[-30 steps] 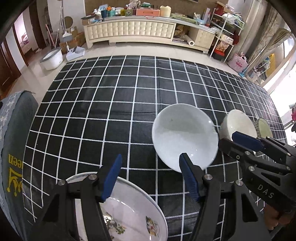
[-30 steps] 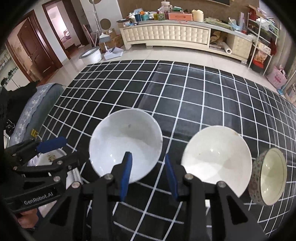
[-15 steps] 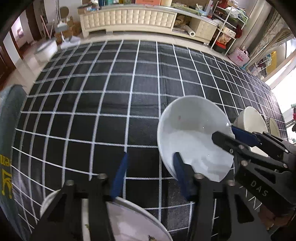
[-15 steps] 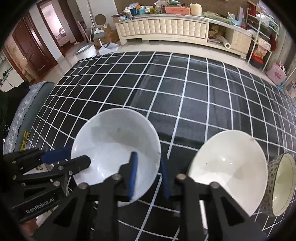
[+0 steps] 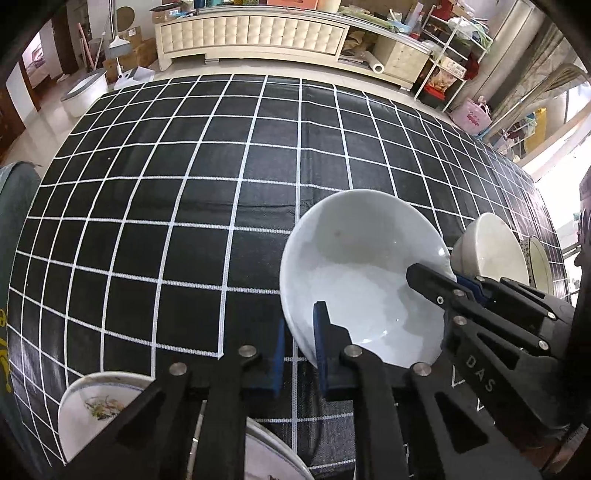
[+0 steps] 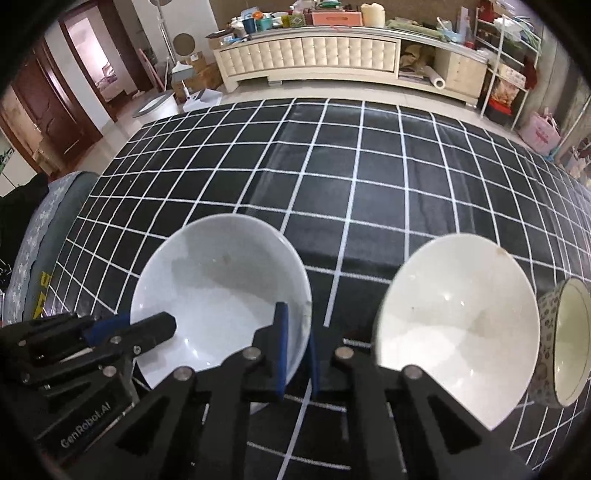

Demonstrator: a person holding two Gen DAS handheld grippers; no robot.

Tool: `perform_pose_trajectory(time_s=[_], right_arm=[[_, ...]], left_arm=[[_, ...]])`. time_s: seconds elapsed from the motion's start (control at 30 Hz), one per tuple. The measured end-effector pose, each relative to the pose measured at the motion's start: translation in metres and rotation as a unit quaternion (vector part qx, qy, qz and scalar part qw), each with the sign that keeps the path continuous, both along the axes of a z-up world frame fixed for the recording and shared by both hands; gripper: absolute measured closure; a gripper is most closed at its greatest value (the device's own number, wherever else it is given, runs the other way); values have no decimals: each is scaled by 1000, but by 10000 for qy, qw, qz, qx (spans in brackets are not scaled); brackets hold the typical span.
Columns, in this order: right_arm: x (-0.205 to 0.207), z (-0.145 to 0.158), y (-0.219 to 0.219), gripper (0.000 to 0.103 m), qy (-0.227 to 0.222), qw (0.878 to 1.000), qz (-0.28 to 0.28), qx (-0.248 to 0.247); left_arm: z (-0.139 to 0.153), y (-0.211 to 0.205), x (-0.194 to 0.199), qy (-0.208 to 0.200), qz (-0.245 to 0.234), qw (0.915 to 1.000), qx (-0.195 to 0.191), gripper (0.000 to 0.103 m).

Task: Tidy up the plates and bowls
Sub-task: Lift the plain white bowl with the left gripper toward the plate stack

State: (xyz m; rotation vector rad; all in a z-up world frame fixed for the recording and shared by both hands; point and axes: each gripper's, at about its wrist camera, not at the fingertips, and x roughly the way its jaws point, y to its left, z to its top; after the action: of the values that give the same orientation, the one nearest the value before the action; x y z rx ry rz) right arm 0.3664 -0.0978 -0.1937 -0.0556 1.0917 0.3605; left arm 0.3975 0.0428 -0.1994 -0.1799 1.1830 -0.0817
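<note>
A white bowl (image 5: 354, 266) (image 6: 221, 280) sits on the black checked tablecloth (image 5: 184, 206). My left gripper (image 5: 300, 347) is shut on its near left rim, one finger inside and one outside. My right gripper (image 6: 295, 347) is shut on the bowl's right rim the same way. A cream bowl (image 6: 454, 325) (image 5: 491, 251) stands just right of it. A small patterned bowl (image 6: 565, 339) lies tilted at the far right. Floral plates (image 5: 92, 410) lie at the near left edge.
The tablecloth (image 6: 369, 177) stretches far ahead of the bowls. A grey cushioned seat (image 6: 48, 221) borders the table's left side. A long cream cabinet (image 5: 251, 33) stands across the floor beyond the table.
Both grippers moved in onto the white bowl and closed on opposite sides of its rim. The bowl looks slightly tilted and nearer than before.
</note>
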Motion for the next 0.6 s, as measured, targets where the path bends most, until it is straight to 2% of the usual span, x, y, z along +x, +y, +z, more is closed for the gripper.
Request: perform_pose_trajectory(time_s=[0.2, 0.6], right_arm=[[-20, 10, -5, 90, 19, 10000, -43, 66], [-74, 31, -20, 90, -35, 9996, -249, 125]], left_arm=[[4, -5, -20, 36, 2, 10000, 20, 90], [34, -13, -78, -51, -53, 10000, 5, 90]])
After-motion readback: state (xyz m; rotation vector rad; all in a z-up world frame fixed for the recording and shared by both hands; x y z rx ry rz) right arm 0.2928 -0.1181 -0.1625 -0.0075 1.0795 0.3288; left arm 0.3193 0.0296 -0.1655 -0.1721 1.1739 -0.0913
